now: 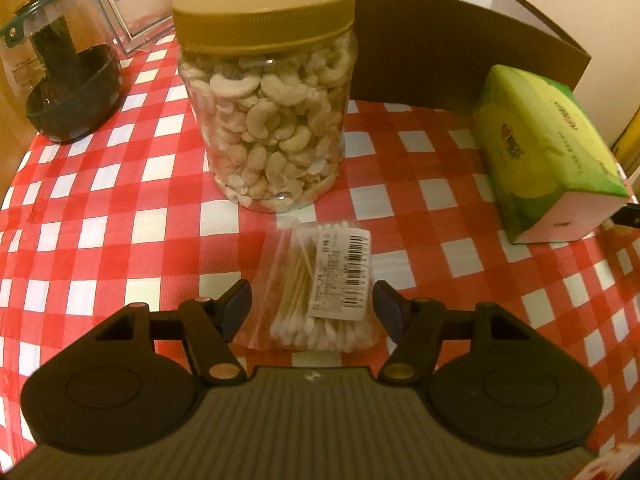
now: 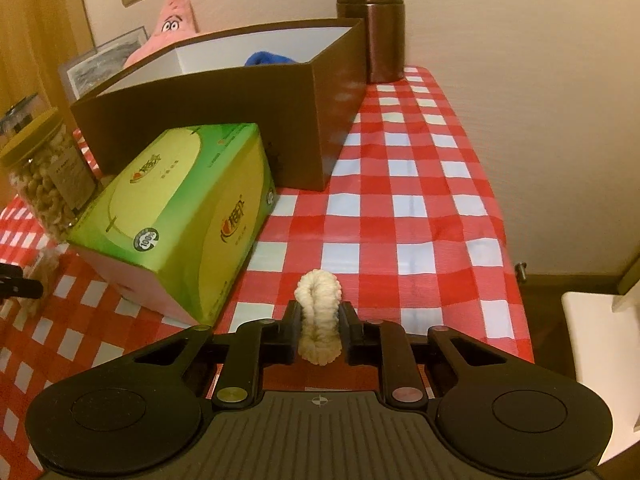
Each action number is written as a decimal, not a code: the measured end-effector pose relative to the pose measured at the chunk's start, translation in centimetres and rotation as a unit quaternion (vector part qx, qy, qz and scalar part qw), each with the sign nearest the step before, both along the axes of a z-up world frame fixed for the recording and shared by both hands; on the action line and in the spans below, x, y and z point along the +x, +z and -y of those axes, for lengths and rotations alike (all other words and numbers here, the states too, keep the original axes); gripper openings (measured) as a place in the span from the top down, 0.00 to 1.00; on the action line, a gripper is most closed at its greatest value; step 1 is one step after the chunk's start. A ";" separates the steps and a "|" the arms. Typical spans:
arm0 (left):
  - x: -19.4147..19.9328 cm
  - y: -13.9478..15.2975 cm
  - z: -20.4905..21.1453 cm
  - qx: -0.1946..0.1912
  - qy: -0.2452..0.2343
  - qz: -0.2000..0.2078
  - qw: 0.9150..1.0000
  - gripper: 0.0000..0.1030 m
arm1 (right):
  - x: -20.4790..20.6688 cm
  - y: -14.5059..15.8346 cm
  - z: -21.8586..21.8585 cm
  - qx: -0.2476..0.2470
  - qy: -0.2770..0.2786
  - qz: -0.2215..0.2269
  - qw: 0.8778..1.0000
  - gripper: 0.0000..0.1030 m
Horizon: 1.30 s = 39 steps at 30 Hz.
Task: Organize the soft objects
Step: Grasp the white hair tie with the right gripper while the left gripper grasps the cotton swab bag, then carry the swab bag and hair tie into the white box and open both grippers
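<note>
A clear bag of cotton swabs (image 1: 320, 288) with a barcode label lies on the red-checked cloth, between the fingers of my left gripper (image 1: 313, 304). That gripper is open, and its pads stand beside the bag without pressing it. My right gripper (image 2: 320, 322) is shut on a cream fuzzy scrunchie (image 2: 319, 316), squeezed narrow between the pads just above the cloth. A brown open box (image 2: 224, 108) with a white inside stands behind; something blue (image 2: 266, 58) shows in it. A pink star plush (image 2: 172, 26) leans behind the box.
A jar of cashews (image 1: 266, 100) with a gold lid stands just beyond the swabs. A green tissue box (image 2: 180, 208) lies between the two grippers. A dark glass canister (image 1: 60, 76), a picture frame (image 1: 132, 4) and a brown metal flask (image 2: 370, 26) stand at the back. The table's right edge (image 2: 516, 280) is close.
</note>
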<state>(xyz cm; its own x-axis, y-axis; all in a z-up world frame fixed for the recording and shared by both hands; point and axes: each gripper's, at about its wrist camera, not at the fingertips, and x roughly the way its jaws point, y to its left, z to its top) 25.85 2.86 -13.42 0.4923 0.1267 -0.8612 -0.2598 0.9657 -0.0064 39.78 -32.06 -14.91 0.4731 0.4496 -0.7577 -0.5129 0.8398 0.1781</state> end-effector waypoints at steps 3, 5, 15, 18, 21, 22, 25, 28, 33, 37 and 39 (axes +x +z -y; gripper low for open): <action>0.4 -0.6 -0.3 0.003 0.001 -0.003 1.000 0.37 | -0.1 0.2 0.3 0.002 -0.004 -0.002 1.000 0.80; 0.5 -0.8 -0.5 0.001 -0.001 -0.002 1.000 0.36 | -0.2 0.3 0.5 0.004 -0.008 -0.003 1.000 0.80; 0.4 -1.2 -0.3 -0.001 -0.028 0.015 1.000 0.61 | -1.2 0.5 1.2 0.006 -0.014 -0.008 1.000 0.80; 0.3 -1.0 0.0 -0.001 -0.031 0.017 0.999 0.65 | -1.4 0.6 1.2 0.007 -0.014 -0.007 1.000 0.80; 0.0 -0.9 0.0 -0.002 -0.031 0.017 0.999 0.67 | -1.8 0.9 1.3 0.009 -0.013 -0.006 1.000 0.80; -0.1 -0.8 0.1 -0.002 -0.031 0.017 0.999 0.68 | -1.9 1.0 1.3 0.011 -0.012 -0.006 1.000 0.80; -0.4 -0.7 0.1 -0.003 -0.033 0.015 0.999 0.68 | -2.3 1.2 1.3 0.012 -0.010 -0.003 1.000 0.80; -0.8 -0.5 0.2 -0.005 -0.032 0.014 0.999 0.69 | -2.6 1.5 1.3 0.016 -0.009 -0.002 1.000 0.80; -1.7 0.0 0.3 -0.007 -0.031 0.017 0.999 0.69 | -3.3 2.2 1.3 0.020 -0.006 0.003 1.000 0.80; -2.7 0.6 0.1 -0.007 -0.029 0.023 0.999 0.69 | -4.0 2.9 1.2 0.025 -0.005 0.006 1.000 0.80; -3.2 1.0 -0.1 -0.007 -0.028 0.025 0.999 0.69 | -4.4 3.2 1.2 0.029 -0.003 0.007 1.000 0.80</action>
<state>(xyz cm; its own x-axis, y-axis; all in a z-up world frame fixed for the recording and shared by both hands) 22.67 2.94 -12.46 0.5411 0.0860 -0.8366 -0.2050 0.9782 -0.0320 35.37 -33.21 -11.72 0.4872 0.4900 -0.7229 -0.5103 0.8315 0.2196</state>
